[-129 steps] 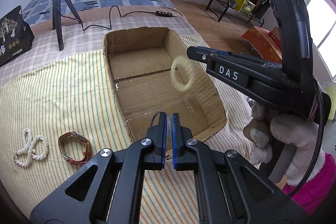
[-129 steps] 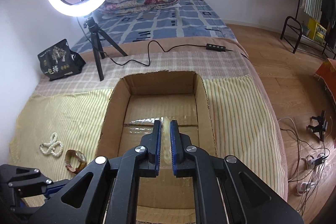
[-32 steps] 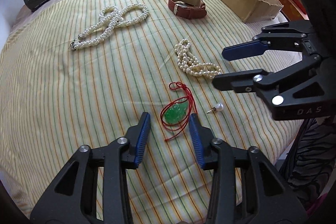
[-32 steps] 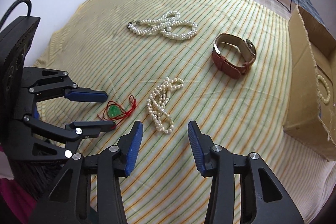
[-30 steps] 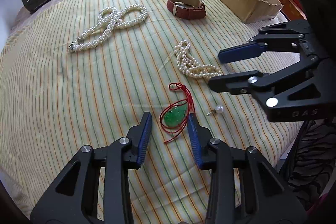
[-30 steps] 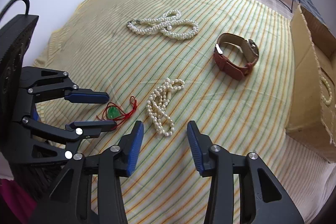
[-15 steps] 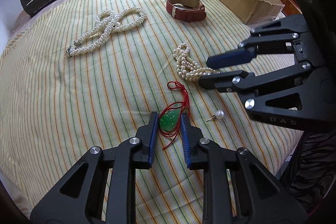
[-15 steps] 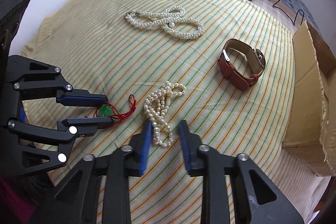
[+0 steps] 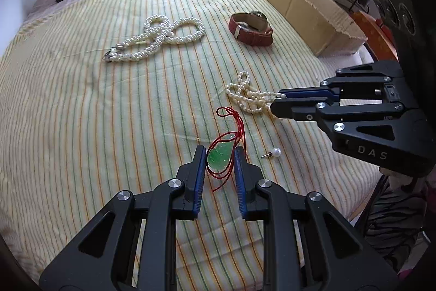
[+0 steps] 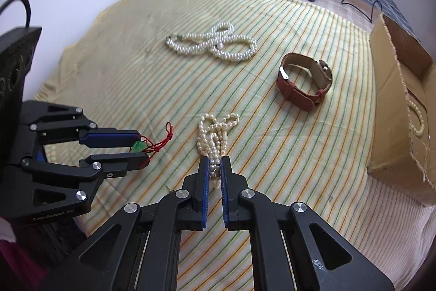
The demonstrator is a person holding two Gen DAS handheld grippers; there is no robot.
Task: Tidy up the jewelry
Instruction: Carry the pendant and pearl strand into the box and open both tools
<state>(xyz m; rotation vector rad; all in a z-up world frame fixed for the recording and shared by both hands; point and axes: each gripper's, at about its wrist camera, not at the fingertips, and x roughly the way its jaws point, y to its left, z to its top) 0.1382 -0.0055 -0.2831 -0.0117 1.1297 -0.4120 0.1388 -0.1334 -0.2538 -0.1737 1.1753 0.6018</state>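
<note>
Left wrist view: my left gripper (image 9: 219,164) has just been closing, and its blue fingers (image 9: 199,171) now clamp the green pendant (image 9: 220,154) between them near the tips. The pendant's red cord (image 9: 236,118) loops out ahead of the fingers onto the striped sheet (image 9: 81,113) of the bed, and a tail of it hangs back between them. Just right of the fingers a loose pearl stud (image 9: 274,152) lies on the sheet, apart from them.

From the right wrist I see my right gripper (image 10: 214,168), which has also just been closing, pinched tight on the near end of the small pearl strand (image 10: 215,130); a few beads sit between the fingers (image 10: 203,182), and the rest of the strand lies ahead on the sheet. The left gripper comes in from the left of this view, pendant between its tips, near the strand but not touching it.

Farther off lie the big pearl necklace (image 10: 215,44) and, to its right, the brown watch (image 10: 305,82). The cardboard box (image 10: 395,111) stands at the right edge, with a bead bracelet (image 10: 417,117) in it.
</note>
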